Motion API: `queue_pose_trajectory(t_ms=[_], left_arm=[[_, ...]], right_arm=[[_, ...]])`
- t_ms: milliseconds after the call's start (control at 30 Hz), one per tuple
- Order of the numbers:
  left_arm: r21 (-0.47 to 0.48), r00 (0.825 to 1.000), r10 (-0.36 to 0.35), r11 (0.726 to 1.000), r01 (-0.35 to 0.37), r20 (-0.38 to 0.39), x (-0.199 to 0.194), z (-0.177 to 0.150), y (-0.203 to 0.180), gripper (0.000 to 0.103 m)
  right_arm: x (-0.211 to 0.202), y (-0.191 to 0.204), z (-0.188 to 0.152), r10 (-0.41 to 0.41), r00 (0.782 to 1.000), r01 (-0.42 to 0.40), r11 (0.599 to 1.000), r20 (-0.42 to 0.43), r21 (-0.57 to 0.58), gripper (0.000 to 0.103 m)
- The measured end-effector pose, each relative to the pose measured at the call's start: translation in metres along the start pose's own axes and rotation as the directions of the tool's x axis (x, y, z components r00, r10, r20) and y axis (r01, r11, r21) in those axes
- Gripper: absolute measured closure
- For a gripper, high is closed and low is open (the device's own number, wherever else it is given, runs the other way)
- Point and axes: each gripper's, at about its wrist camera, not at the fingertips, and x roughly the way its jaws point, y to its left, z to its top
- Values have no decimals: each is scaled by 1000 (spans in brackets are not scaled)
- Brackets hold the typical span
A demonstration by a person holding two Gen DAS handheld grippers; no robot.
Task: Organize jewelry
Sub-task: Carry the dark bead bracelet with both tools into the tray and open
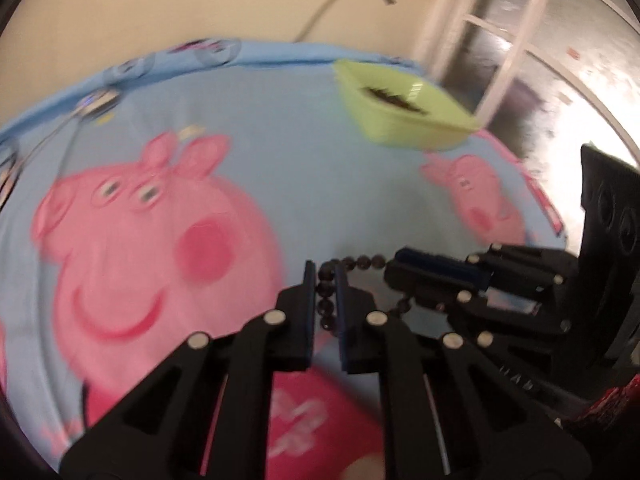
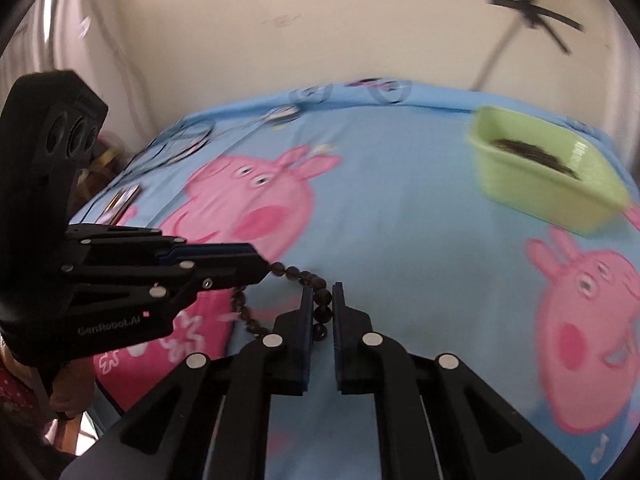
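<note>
Both claws grip one dark bead string (image 1: 326,292). The left claw (image 1: 323,280) is clamped on a stretch of it, and the right claw (image 2: 320,298) is clamped on another stretch just beside. The beads hang in a short span between them, with loose ends drooping over the near edge of the desk (image 2: 400,240) and its blue pig cloth (image 1: 256,128). Holding it at two spots likely keeps it from tangling or swinging. A green tray (image 2: 544,176) sits at the far right corner, something dark already inside, probably the string's destination.
</note>
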Motion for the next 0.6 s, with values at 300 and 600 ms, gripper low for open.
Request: queue_pose_trajectory(t_ms=[300,600], left_arm=[[84,996,-92,992,93,-11,27,46,-49,94],[113,990,-134,985,129,42,41,114,-66,94]], right_arm=[[-38,-62,-1,-83,992,70,988,95,139,103],[-58,-108,44,-124,968,85,980,218,180,103]])
